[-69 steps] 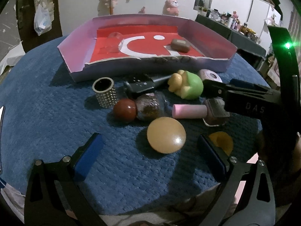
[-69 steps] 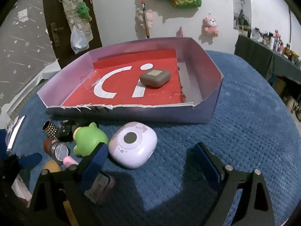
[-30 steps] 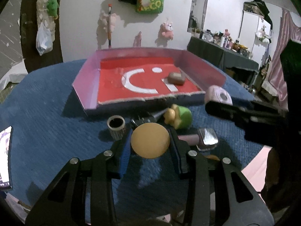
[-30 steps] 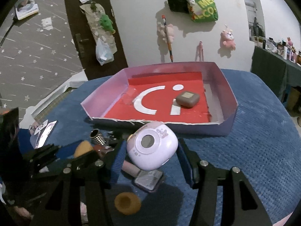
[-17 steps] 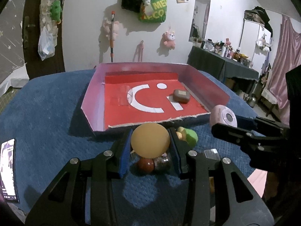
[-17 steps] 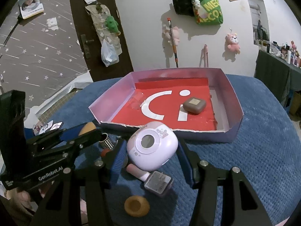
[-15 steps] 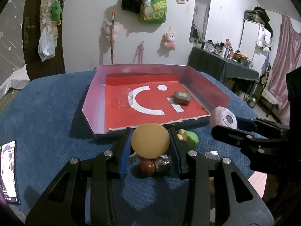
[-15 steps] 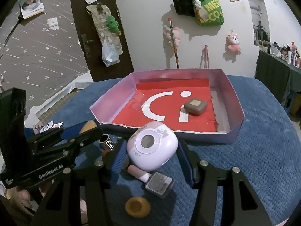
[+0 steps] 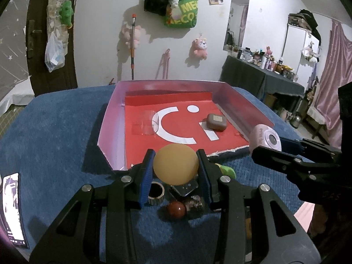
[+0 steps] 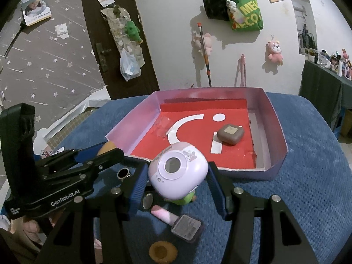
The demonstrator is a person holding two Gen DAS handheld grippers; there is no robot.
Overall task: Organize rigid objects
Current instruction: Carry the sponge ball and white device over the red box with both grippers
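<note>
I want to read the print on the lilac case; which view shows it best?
The right wrist view: the lilac case sits front and centre, face-on, clamped in the right gripper. The left wrist view shows it only small, obliquely at the right.

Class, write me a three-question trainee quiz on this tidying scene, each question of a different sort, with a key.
1. True or false: the left gripper holds the orange ball.
2. What does the right gripper hold? A lilac camera B green toy C brown case
3. Fill in: the only item lying inside the pink tray is the ____.

Key: 1 true; 2 A; 3 brown case.
</note>
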